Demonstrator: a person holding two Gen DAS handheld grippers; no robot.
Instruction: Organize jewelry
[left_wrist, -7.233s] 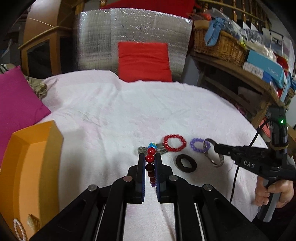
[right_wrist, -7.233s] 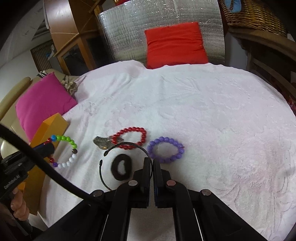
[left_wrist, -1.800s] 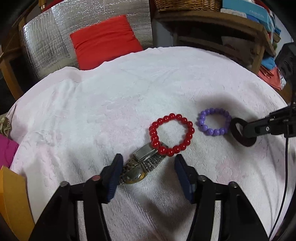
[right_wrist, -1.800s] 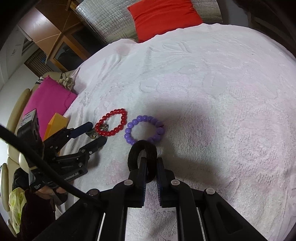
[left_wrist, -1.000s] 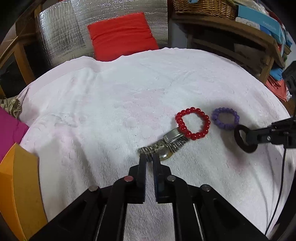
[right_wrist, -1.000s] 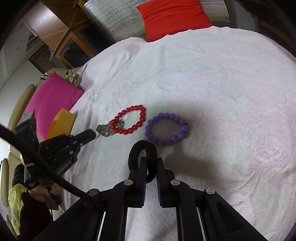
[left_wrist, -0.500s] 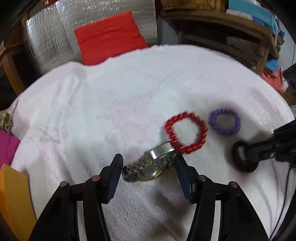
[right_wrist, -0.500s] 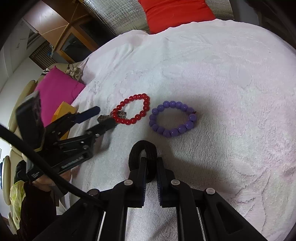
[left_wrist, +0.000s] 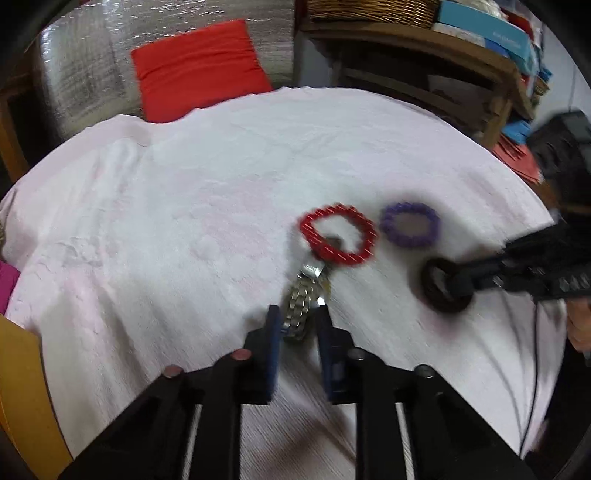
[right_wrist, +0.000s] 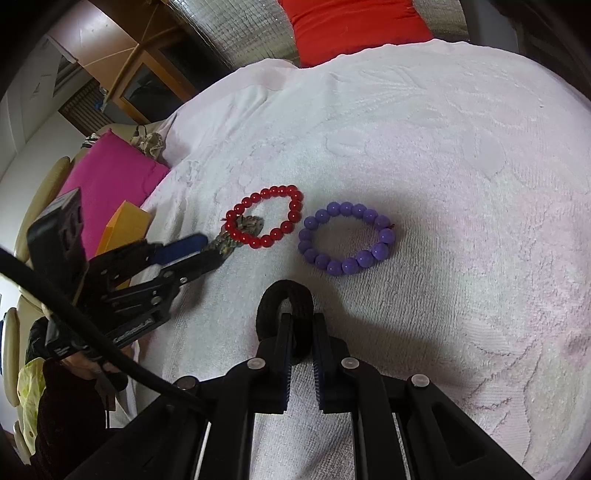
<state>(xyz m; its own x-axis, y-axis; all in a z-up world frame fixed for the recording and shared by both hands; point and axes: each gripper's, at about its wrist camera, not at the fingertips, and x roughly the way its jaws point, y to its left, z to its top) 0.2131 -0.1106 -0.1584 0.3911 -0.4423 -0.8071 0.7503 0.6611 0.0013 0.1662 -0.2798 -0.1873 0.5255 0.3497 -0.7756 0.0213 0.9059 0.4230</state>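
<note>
on the far left of the left wrist view sits the orange box (left_wrist: 22, 398), only its wall in frame, so its contents cannot be told. the right wrist view shows a smaller corner of that box beside a pink cushion (right_wrist: 110, 184), which the left view barely catches at its edge.

the left gripper (left_wrist: 297, 314) points down at the white towel (left_wrist: 184, 221) with its jaws closing around the near end of the metal watch (left_wrist: 301, 301); the frame is blurred, so whether the pads already press the band is hard to say, though they look just beside it on both sides. the watch lies with its long axis running away from the gripper, its far end under the rim of the red bracelet (left_wrist: 338, 236). the right wrist view shows this from the side: the watch end pokes inside the red ring, and the blue-padded fingers (right_wrist: 181, 247) meet the band's other end.

right of the red bracelet, just apart from it, lies the purple bracelet (left_wrist: 410, 225), flat on the towel.

furthest right, the right gripper (right_wrist: 299, 321) is pinched on a black hair tie (right_wrist: 286, 299), which stands upright between the pads with its loop rising past the tips. the left view shows the tie as a dark ring held low over the towel, near the purple bracelet.

only the left view shows the wooden shelf (left_wrist: 424, 48) and red cushion (left_wrist: 199, 70) behind in full.
</note>
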